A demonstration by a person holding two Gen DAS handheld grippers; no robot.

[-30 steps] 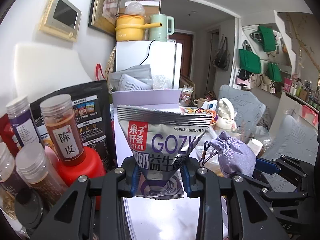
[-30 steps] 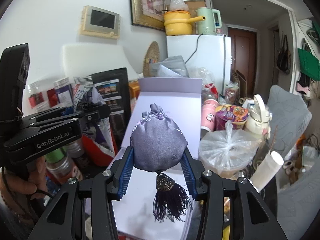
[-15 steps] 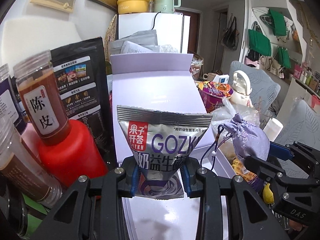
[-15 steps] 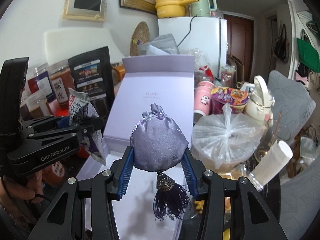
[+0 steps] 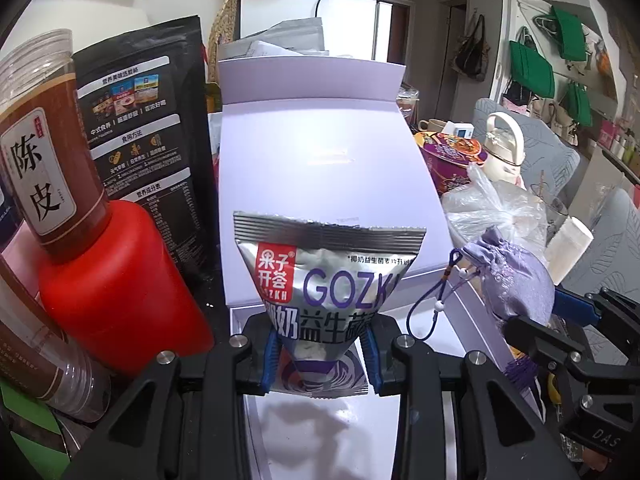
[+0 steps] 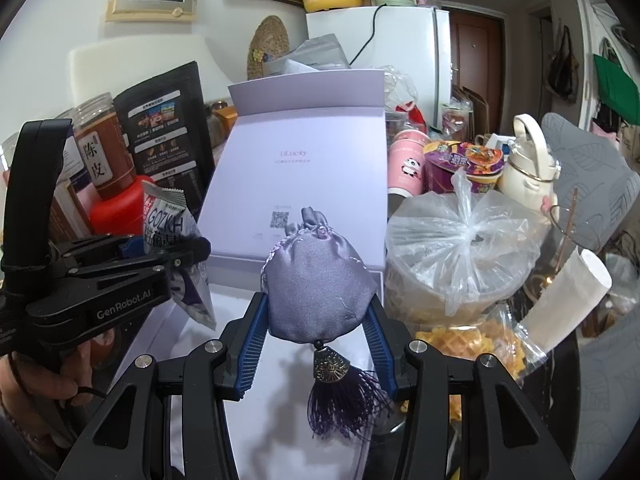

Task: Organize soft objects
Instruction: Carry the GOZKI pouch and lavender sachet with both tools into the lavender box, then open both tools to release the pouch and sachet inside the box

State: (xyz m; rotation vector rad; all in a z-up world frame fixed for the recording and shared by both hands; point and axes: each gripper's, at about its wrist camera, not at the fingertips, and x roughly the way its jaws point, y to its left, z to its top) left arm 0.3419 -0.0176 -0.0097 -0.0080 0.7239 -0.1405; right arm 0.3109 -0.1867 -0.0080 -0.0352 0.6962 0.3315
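Now the left gripper [image 5: 320,354] is clenched on the silver snack packet [image 5: 326,280] and the right gripper [image 6: 316,338] grasps the lilac satin pouch [image 6: 318,280], both hanging above the open lilac box [image 6: 308,160]. To do it well, each should probably go low into the tray [image 5: 460,320] before letting go, side by side.

A red bottle [image 5: 120,292] stood left beside a black pouch [image 5: 148,136]; a knotted plastic bag [image 6: 460,252] sat right, a white fridge [image 6: 404,48] far behind.
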